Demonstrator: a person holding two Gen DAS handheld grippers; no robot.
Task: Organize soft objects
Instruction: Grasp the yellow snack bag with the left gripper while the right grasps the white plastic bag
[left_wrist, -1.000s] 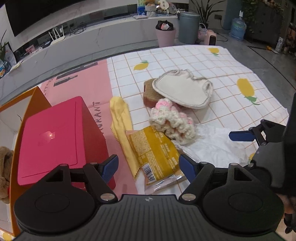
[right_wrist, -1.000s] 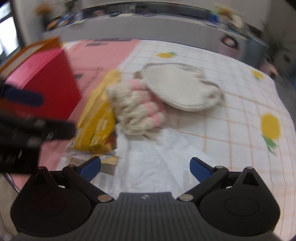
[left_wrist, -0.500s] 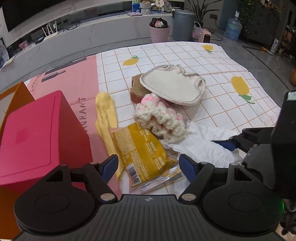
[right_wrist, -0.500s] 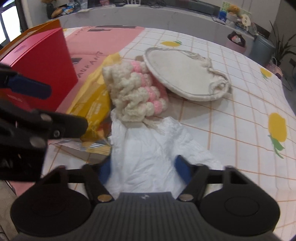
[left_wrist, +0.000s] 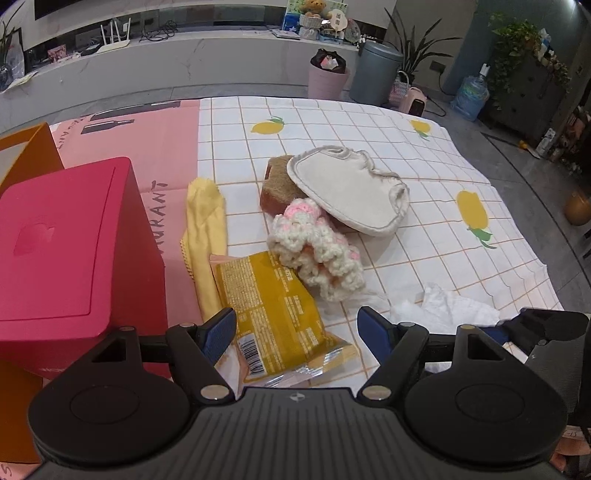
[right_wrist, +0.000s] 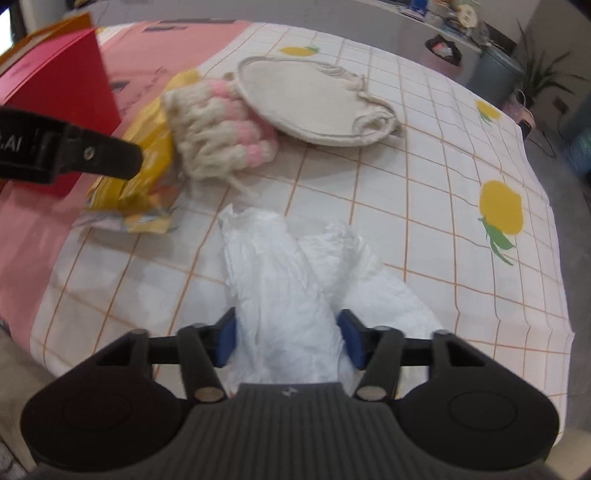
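My right gripper (right_wrist: 287, 341) is shut on a crumpled white cloth (right_wrist: 284, 280) and holds it just above the tablecloth; the cloth also shows in the left wrist view (left_wrist: 448, 306). My left gripper (left_wrist: 297, 330) is open and empty over a yellow snack packet (left_wrist: 271, 302). A cream and pink knitted piece (left_wrist: 317, 249) lies past the packet, beside a cream bib (left_wrist: 349, 194) that rests on a brown sponge (left_wrist: 279, 182). A yellow cloth (left_wrist: 205, 230) lies left of the packet.
A red box (left_wrist: 61, 251) stands at the left inside an orange carton (left_wrist: 29, 147). The checked tablecloth (left_wrist: 436, 166) with lemon prints covers the table, with its edge at the right. Bins and plants stand on the floor beyond.
My right gripper has closed on the white cloth and drawn it back toward me, away from the knitted piece. My left gripper has stayed open and shifted slightly.
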